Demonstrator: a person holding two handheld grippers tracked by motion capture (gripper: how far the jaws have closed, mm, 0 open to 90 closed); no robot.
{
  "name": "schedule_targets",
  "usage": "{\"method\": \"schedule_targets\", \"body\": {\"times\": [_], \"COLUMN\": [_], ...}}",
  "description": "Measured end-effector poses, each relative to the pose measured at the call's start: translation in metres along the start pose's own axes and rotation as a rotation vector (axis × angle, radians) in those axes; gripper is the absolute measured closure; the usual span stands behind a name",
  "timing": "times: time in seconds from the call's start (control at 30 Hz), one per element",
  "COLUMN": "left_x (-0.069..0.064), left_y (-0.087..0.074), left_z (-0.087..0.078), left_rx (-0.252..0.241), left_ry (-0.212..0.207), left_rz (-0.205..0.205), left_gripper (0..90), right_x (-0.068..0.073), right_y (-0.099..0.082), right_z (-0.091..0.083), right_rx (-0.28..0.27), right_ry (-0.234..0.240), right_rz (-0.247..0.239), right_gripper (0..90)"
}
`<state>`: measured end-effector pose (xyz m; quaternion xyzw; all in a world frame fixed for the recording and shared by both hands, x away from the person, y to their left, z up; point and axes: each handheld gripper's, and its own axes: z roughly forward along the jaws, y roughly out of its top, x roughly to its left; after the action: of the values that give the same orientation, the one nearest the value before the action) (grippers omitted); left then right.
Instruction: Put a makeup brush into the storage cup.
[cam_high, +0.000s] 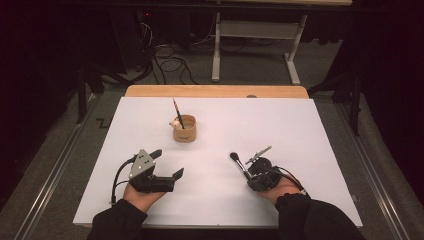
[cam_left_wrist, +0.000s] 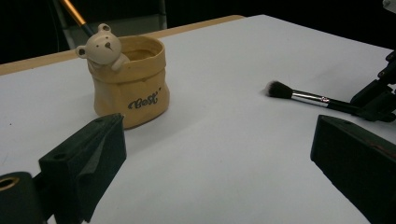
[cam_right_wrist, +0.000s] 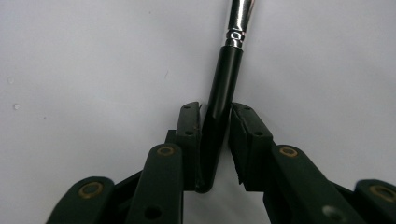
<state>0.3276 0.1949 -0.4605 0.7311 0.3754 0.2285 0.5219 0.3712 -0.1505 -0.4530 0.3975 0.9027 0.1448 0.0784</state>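
My right gripper (cam_right_wrist: 215, 135) clamps the makeup brush (cam_right_wrist: 224, 93) handle near the table's front edge, ready for lifting; left gripper (cam_left_wrist: 215, 158) idles open.

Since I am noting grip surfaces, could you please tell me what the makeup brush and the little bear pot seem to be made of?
The makeup brush: glossy black handle, probably lacquered wood or plastic, a bright metal ferrule with mirror glints, and soft dark bristles. The bear pot: likely matte ceramic or resin, by its thick moulded rim and dull tan surface.
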Motion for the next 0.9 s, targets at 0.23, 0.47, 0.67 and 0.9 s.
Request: {"method": "schedule_targets", "body": {"times": [0.23,0.47,0.67,0.9], "left_x": [0.0003,0.0001,0.0003,-0.0001], "left_y": [0.0000,0.0001,0.0001,0.0002], "left_z": [-0.0005,-0.0004,-0.0005,-0.0006], "left_rx": [0.001,0.001,0.000,0.000], "left_ry": [0.000,0.001,0.001,-0.002], "left_rz": [-0.001,-0.001,-0.002,-0.003], "left_gripper": [4.3,4.3,4.3,4.3], "right_x": [-0.0013,-0.0008,-0.0027,-0.0019], "right_y": [0.0007,0.0007,0.0014,0.0040], "right_z": [-0.0001,-0.0004,0.0003,0.0007], "right_rx": [0.006,0.014,0.010,0.031], "right_ry": [-0.003,-0.001,0.004,-0.006], "right_rz": [0.007,0.031,0.017,0.009], "right_gripper": [78.3,79.4,79.9,79.1]}}
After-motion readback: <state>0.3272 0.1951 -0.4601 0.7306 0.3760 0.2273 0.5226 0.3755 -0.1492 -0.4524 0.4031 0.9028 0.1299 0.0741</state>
